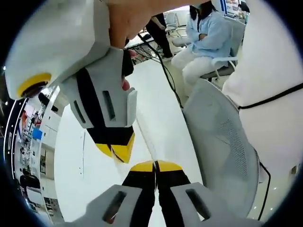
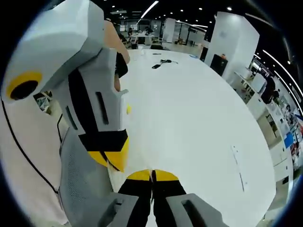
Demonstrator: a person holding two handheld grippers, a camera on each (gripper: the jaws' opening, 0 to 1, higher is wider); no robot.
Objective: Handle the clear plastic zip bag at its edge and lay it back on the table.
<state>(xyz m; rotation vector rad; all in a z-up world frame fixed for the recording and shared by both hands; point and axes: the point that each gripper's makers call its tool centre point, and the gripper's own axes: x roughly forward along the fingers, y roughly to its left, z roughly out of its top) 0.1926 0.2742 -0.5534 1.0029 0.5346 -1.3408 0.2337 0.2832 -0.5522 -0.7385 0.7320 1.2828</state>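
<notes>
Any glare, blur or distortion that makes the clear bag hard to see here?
Left gripper view: strong fisheye bending, bright white table washes out the clear bag's edge. Right gripper view: same curvature, evenly lit table, dark ceiling with strip lights; nearby tool slightly soft.

Both views are bright and evenly lit, and in the right gripper view the light comes from long strip lamps (image 2: 149,8) and small spot lamps on the dark ceiling far away. The white table (image 2: 189,113) is nearly washed out by glare and shows only weak, soft shadows. The fisheye lens bends straight lines strongly near the edges, and the very near gripper bodies look a little soft, while the far room stays quite sharp.
</notes>
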